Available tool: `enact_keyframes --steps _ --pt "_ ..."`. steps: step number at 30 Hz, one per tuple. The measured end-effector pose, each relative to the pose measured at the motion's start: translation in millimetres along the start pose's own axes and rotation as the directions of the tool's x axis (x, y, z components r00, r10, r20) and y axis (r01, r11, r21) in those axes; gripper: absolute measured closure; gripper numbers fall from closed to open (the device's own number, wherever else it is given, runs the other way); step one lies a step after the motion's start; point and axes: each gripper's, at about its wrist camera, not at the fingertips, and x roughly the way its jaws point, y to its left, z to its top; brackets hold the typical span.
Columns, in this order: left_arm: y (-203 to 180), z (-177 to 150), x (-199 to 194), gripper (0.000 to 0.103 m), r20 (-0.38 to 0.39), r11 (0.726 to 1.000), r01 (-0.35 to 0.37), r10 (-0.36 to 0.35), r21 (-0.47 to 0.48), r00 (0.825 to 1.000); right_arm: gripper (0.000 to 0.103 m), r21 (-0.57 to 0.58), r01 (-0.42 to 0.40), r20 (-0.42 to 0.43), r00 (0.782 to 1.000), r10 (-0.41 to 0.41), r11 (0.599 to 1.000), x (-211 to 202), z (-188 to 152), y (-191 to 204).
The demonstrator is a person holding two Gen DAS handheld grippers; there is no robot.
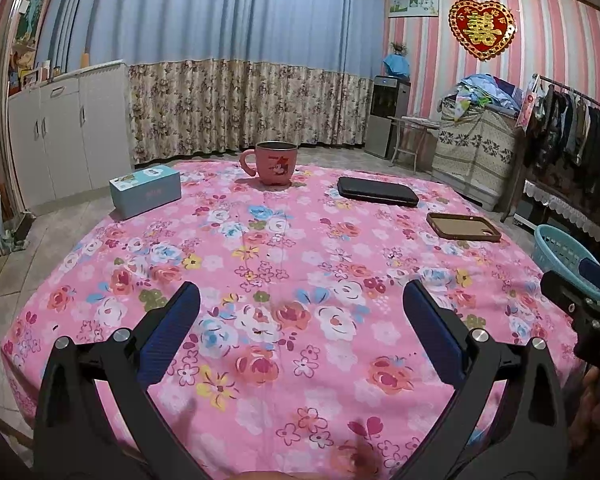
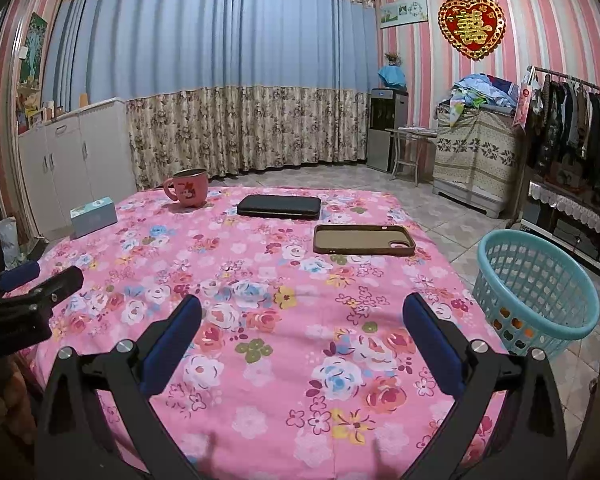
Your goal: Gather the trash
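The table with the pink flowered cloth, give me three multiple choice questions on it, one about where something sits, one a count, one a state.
1. Where is the blue basket?
A. on the table
B. on the floor to the table's right
C. under the cabinet

2. How many phone-like flat items lie on the floral cloth?
A. two
B. four
C. none

3. How do the right gripper jaws stand?
A. shut on the mug
B. shut, empty
C. open, empty

Answers: 1 B, it stands on tiles beside the table. 2 A, black case and brown phone case. 3 C, cloth shows between them.
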Motion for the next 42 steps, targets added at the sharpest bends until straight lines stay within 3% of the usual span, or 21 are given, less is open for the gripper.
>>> enact_keyframes --steps 42 --pt "0.2 -0.6 0.1 0.005 -0.004 1.000 0.000 0.000 -0.002 1.000 0.005 -0.008 -0.002 -0.010 1.000 0.002 1.000 4.5 -1.8 7.4"
